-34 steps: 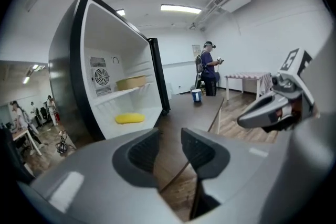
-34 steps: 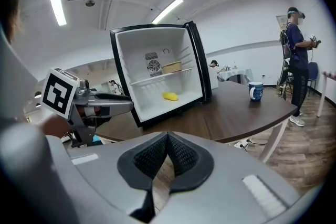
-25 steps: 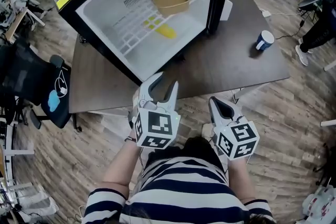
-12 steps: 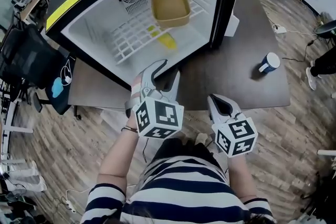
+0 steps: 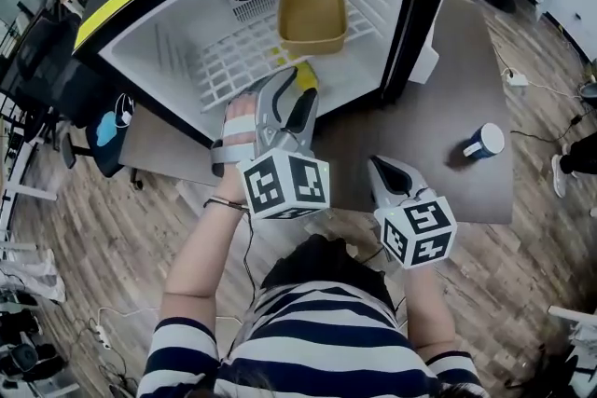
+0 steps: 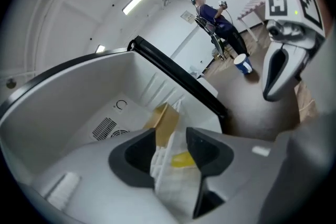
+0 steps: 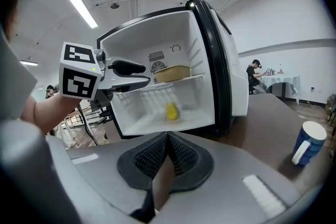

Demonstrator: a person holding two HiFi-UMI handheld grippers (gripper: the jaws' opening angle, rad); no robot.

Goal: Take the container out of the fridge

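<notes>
My left claw (image 5: pixel 284 96) gapes wide with nothing in it at the front edge of the open fridge (image 5: pixel 177 61). The tan container (image 5: pixel 312 14) sits at the back edge of the wire shelf (image 5: pixel 233 61). My right claw (image 5: pixel 380 168) is pressed together, empty, over the tabletop's (image 5: pixel 438 107) near edge.

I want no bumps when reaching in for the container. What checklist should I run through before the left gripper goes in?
1. Fridge door swung wide: ok.
2. Container in plain view on the wire shelf: ok.
3. Left gripper jaws apart and empty: ok.
4. Jaws around the container: not ok; the gripper is short of it, near the shelf's front.
5. Right gripper out of the way: ok, shut and held back outside.
6. Yellow item below the shelf, off the path: ok.
</notes>
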